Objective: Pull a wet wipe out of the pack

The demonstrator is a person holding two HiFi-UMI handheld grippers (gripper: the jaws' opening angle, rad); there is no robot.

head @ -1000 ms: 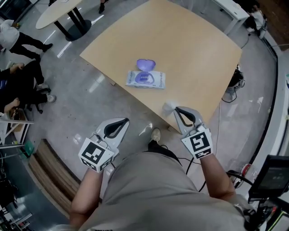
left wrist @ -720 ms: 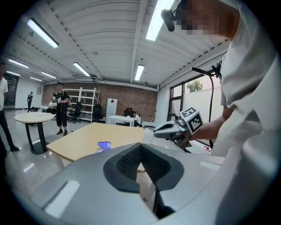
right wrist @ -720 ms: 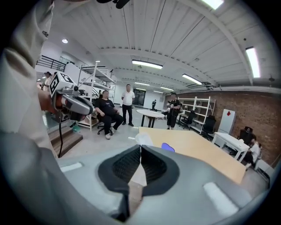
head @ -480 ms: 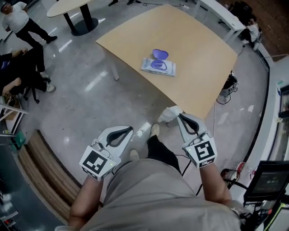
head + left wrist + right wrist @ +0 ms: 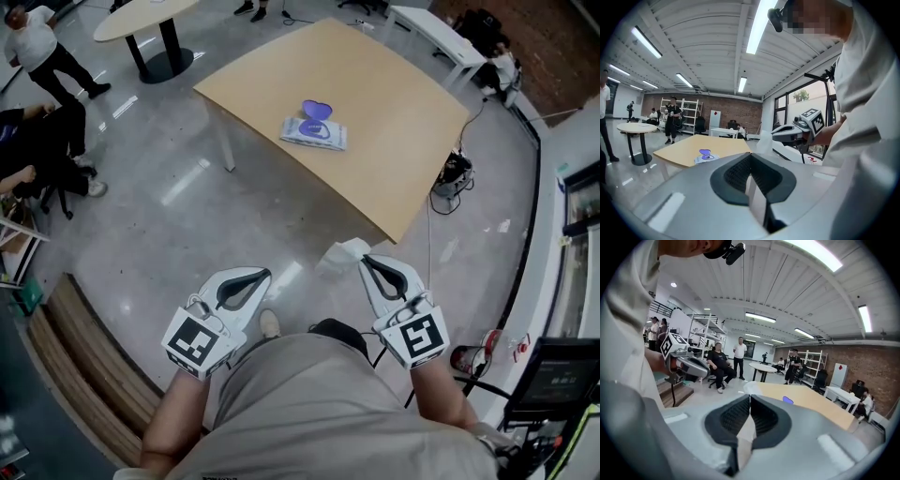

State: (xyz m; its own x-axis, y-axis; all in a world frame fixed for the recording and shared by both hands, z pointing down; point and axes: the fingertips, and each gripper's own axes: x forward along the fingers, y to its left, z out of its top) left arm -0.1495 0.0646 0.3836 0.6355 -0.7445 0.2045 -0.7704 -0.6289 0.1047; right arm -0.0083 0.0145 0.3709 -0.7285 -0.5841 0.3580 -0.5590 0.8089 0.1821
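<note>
Pinching the wet wipe (image 5: 342, 255), the right gripper (image 5: 366, 262) hangs well apart from the open pack (image 5: 313, 133) at 11 o'clock. The left gripper (image 5: 266, 274) is pressed together.

Bright, even indoor light falls from ceiling strip lamps (image 5: 757, 23), overexposed in both gripper views. The glossy floor (image 5: 183, 183) left of the worktop (image 5: 384, 122) carries pale glare streaks; shadows are soft. Gripper views bend strongly within a black circular border, and the left hand-held gripper (image 5: 751, 153) and right hand-held gripper (image 5: 750, 395) loom slightly soft in front. Head view: sharp, edges curved.
</note>
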